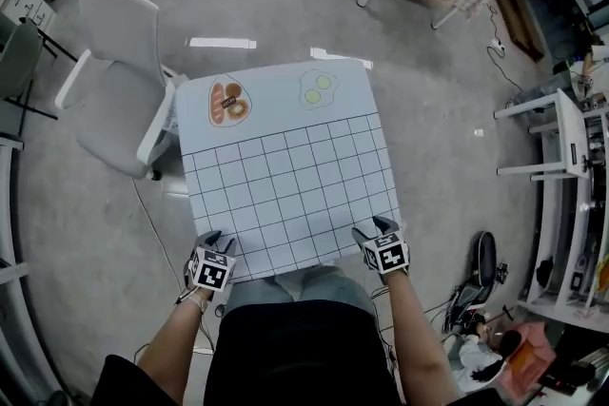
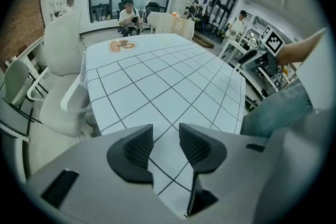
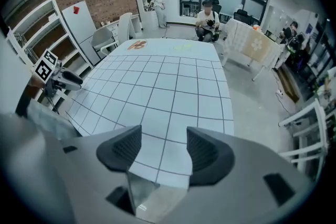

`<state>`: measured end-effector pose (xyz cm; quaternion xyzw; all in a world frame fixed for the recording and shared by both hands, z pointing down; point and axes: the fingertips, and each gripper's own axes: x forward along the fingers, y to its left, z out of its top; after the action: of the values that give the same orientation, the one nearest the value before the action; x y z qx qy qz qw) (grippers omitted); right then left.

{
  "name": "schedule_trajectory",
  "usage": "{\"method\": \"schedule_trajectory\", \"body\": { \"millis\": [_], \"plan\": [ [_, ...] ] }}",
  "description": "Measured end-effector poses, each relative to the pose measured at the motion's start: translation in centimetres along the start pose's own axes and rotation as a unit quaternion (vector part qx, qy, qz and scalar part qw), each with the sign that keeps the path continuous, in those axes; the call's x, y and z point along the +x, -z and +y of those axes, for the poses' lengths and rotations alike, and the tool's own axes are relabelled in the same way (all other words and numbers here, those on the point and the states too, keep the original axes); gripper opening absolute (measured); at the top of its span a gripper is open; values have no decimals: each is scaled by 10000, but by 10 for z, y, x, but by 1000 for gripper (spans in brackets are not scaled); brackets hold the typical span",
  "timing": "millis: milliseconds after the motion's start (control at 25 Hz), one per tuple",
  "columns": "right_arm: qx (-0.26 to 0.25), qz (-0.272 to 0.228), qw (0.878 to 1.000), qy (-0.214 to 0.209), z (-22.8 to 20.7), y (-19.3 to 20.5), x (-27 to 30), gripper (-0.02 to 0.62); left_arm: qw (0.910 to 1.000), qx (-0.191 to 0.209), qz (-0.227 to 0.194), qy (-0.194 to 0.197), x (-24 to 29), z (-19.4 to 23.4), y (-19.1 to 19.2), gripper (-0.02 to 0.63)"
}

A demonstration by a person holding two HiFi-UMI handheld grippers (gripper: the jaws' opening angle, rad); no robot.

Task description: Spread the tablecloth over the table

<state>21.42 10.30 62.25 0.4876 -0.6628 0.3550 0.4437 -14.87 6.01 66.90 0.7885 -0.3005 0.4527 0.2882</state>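
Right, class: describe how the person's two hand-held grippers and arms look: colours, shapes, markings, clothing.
The left hand-held gripper and right hand-held gripper match. Each has a pale grey moulded body, two dark wedge-shaped pads with ribbed faces, and a cube of black-and-white square markers on top. The forearms are unsleeved. The person wears a black top and blue jeans.

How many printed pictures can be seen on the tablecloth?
2. Both lie near the far edge of the tablecloth: a brown picture nearer the white chair, a pale green picture beside it. Overhanging sides may hide more.
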Motion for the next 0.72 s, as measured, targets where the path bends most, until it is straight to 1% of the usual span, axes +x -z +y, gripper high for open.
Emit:
{"method": "schedule_trajectory", "body": {
  "millis": [120, 240, 440, 600, 720],
  "plan": [
    [-157, 171, 9997, 0, -16, 7, 8, 265, 9999, 8, 129, -43, 3, -8, 9, 155],
    [-310, 326, 9989, -88, -30, 17, 18, 276, 9995, 55, 269, -174, 2, -21, 21, 167],
    [-508, 508, 9973, -159, -51, 35, 30, 284, 9982, -211, 424, -370, 8, -43, 43, 181],
    [-780, 691, 9943, -239, -64, 54, 40, 284, 9962, -314, 616, -533, 19, -58, 60, 193],
    [-801, 764, 9935, -271, -73, 66, 50, 284, 9949, -338, 600, -742, 24, -60, 65, 199]
  ]
}}
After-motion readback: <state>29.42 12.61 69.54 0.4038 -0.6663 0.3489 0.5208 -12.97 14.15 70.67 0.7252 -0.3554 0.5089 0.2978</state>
